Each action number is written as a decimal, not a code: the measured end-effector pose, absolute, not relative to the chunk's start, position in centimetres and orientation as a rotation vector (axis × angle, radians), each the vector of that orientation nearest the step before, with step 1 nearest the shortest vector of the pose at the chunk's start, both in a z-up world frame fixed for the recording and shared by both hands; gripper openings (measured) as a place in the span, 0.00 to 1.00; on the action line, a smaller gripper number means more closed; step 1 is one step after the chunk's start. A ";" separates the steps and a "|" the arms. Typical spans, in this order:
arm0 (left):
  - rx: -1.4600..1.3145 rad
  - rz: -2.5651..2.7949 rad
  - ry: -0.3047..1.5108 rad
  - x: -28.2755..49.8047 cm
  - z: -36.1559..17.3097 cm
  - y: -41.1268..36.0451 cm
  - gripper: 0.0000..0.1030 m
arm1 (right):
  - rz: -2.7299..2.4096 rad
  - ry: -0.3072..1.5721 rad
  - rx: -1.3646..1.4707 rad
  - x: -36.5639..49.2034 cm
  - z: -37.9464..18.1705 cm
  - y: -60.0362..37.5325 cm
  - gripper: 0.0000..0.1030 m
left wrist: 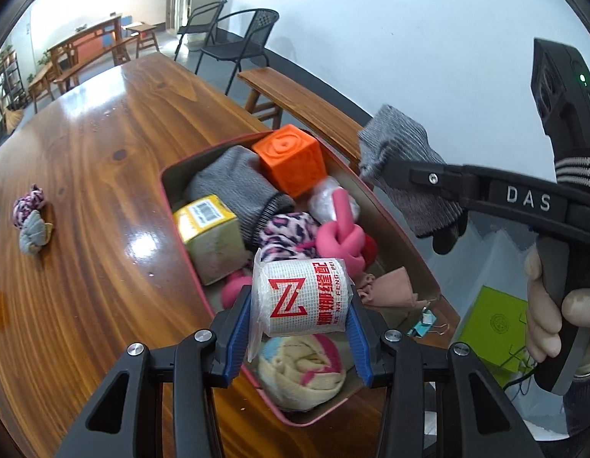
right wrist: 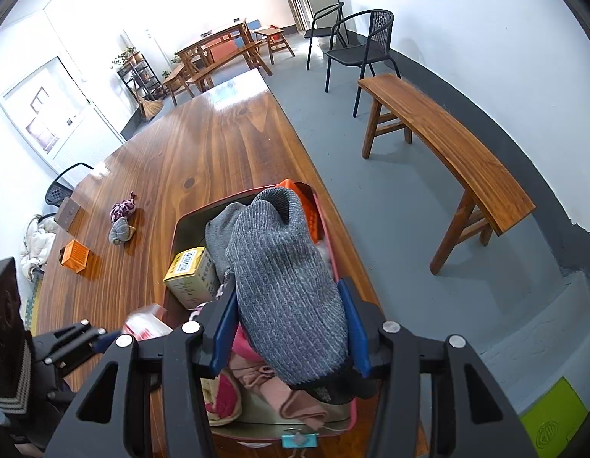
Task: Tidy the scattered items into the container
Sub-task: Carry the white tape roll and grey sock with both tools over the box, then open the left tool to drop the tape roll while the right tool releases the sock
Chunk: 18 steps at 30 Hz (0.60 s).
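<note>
Left gripper [left wrist: 300,305] clamped on wrapped white roll [left wrist: 300,297], directly above red container [left wrist: 168,187]. Right gripper [right wrist: 287,328] clamped on grey sock [right wrist: 283,267], over same container [right wrist: 180,221]. Beyond left claw, on table [left wrist: 104,152]: two scattered fabric bundles [left wrist: 29,217].

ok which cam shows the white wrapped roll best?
Left wrist: the roll sits centred between the left tongs over the box, label readable. Right wrist shows only a blurred sliver of it at the left, beside the grey sock.
</note>
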State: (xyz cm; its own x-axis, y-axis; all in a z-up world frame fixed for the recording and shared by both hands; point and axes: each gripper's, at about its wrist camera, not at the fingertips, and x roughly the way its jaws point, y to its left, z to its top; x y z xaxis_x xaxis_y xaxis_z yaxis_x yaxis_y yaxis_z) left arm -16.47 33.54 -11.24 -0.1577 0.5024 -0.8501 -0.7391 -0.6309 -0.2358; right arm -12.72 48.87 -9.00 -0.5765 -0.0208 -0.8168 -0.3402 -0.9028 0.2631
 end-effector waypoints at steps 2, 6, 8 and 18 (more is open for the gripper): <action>-1.257 1.867 0.310 -16.0 -11.4 34.2 0.46 | 2.571 0.596 -1.341 -12.7 -9.2 49.2 0.52; -1.263 1.818 0.336 -14.8 -12.0 35.5 0.46 | 2.576 0.598 -1.347 -12.5 -9.3 49.8 0.52; -1.277 1.799 0.348 -14.8 -12.8 36.0 0.46 | 2.580 0.596 -1.351 -12.5 -9.4 49.9 0.52; -1.395 1.809 0.312 -15.8 -14.8 35.9 0.57 | 2.620 0.591 -1.394 -13.2 -9.9 49.5 0.52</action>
